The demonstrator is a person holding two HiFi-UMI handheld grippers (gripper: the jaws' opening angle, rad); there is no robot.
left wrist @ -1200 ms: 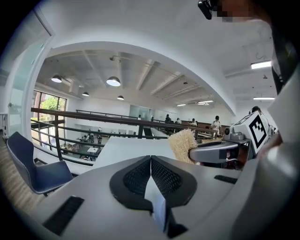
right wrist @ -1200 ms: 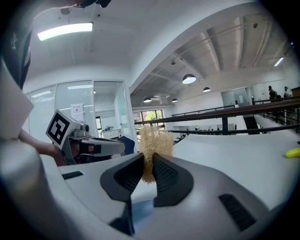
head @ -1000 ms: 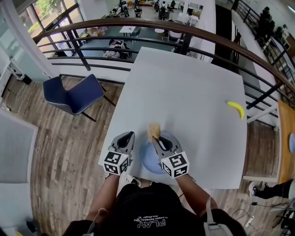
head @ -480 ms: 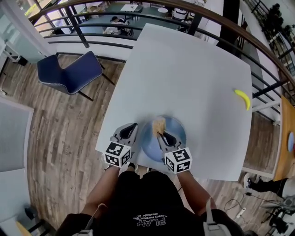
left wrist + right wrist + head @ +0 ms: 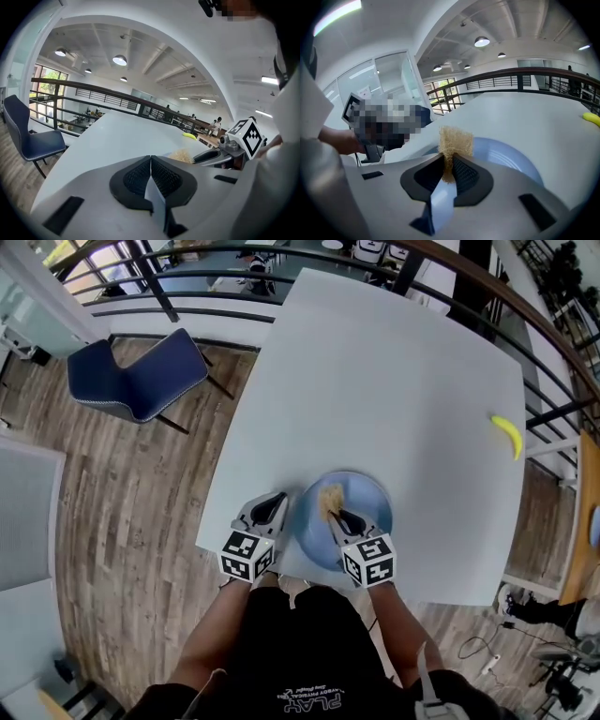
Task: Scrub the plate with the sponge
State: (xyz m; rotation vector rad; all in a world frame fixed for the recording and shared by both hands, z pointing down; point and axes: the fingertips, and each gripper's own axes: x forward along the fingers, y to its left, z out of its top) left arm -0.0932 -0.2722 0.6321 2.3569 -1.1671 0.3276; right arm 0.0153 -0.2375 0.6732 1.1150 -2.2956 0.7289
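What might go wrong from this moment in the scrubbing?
The round blue plate lies close to the white table's near edge, and the left gripper, shut beside its rim, seems not to hold it; scrubbing might slide it off. The right gripper pinches only the tan fibrous sponge's lower end, so it may slip out.

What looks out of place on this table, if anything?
Only the banana, lying alone near the table's far right edge, away from the plate and sponge. Nothing looks spilled or broken.

Open table [image 5: 394, 371] beyond plate [image 5: 370, 495]; banana [image 5: 507, 435] far right
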